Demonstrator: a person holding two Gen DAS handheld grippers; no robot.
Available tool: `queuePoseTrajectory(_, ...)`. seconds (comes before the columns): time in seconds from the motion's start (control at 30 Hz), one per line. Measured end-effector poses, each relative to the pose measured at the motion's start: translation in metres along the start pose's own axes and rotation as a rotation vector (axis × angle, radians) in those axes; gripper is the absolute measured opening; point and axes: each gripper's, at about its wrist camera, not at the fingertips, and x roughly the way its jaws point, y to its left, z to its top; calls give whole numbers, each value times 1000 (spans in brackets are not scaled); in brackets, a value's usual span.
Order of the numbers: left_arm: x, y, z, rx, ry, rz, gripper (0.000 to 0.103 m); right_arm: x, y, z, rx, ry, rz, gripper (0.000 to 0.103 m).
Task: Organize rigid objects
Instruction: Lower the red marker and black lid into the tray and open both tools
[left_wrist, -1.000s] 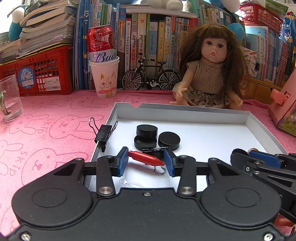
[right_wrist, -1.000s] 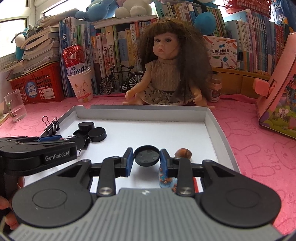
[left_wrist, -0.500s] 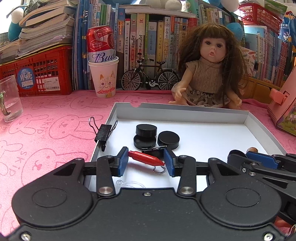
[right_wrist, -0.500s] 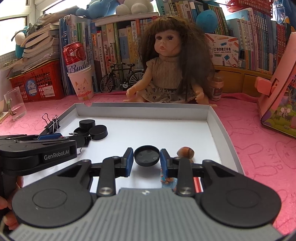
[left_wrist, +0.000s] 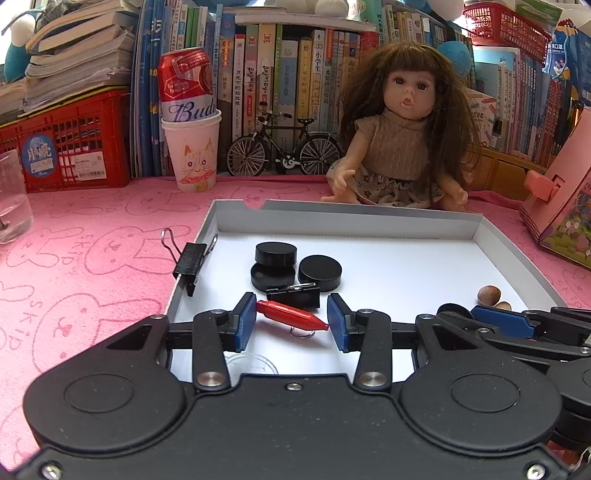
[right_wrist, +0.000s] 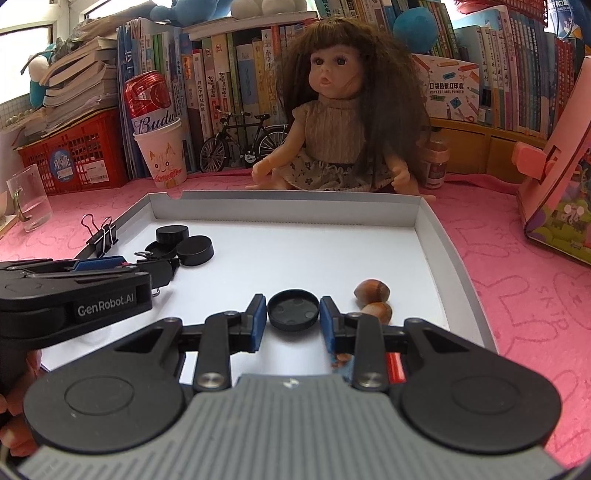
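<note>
A white tray (left_wrist: 517, 254) lies on the pink cloth. My left gripper (left_wrist: 291, 320) is shut on a red pointed piece (left_wrist: 291, 315) with a wire ring, held lengthwise between the blue pads over the tray's near left. Just beyond it are a black binder clip (left_wrist: 293, 293) and three black round caps (left_wrist: 319, 267). Another binder clip (left_wrist: 190, 256) sits on the tray's left rim. My right gripper (right_wrist: 293, 314) is shut on a black round cap (right_wrist: 293, 310), hollow side up, over the tray's near right. Two hazelnuts (right_wrist: 371, 290) lie just right of it.
Behind the tray sits a doll (left_wrist: 402, 147). A toy bicycle (left_wrist: 284, 151), a paper cup holding a red can (left_wrist: 190, 147), a red basket (left_wrist: 66, 147) and books line the back. A glass (left_wrist: 11, 195) stands far left, a pink box (left_wrist: 565, 206) far right.
</note>
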Motion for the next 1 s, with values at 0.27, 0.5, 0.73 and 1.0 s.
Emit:
queuePoseTrajectory(0.27,3,0,-1,0,16,-4,40,1,-1,0,-3,3,4,36)
queuePoseTrajectory(0.5,3,-1,-1,6,21,2,40,1,-1,0,-7,3,4,36)
queuePoseTrajectory(0.73,3,-1,-1,8,21,2,40,1,0,0,-6,4,4,37)
queuePoseTrajectory(1.0,-3,-1,-1,3,24,-7,43,-2,-1,-1,1,-1,1,43)
